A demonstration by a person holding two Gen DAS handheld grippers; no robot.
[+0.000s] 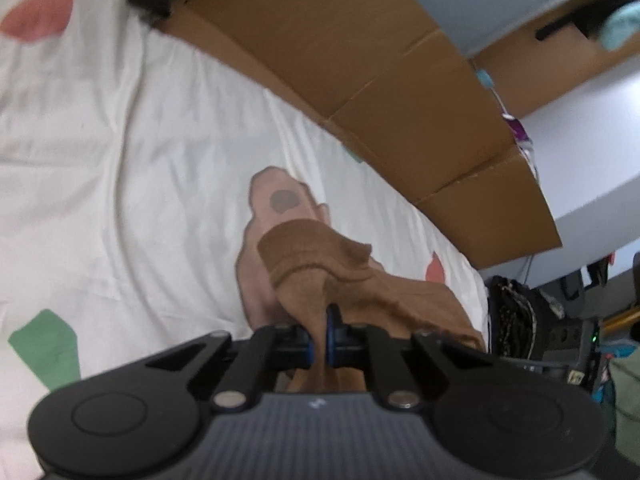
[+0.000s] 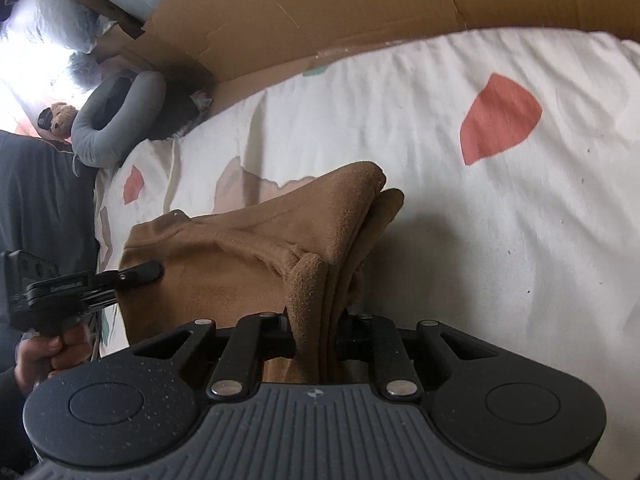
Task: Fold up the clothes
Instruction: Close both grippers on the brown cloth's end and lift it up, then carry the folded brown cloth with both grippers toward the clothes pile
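Left wrist view: the left claw (image 1: 320, 344) is clamped on a bunched fold of the brown garment (image 1: 320, 252), which lies on the white patterned bed sheet (image 1: 140, 160) beside a cardboard box (image 1: 380, 80).

Right wrist view: the right claw (image 2: 316, 344) grips the garment's folded edge; the left claw pinches its far side.

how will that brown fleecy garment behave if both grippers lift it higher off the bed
The brown fleecy garment is probably floppy: it drapes and bunches between the left gripper and right gripper. Its fuzzy nap suggests it won't slip easily from the shut jaws. Unheld parts will likely sag toward the white patterned bedsheet.
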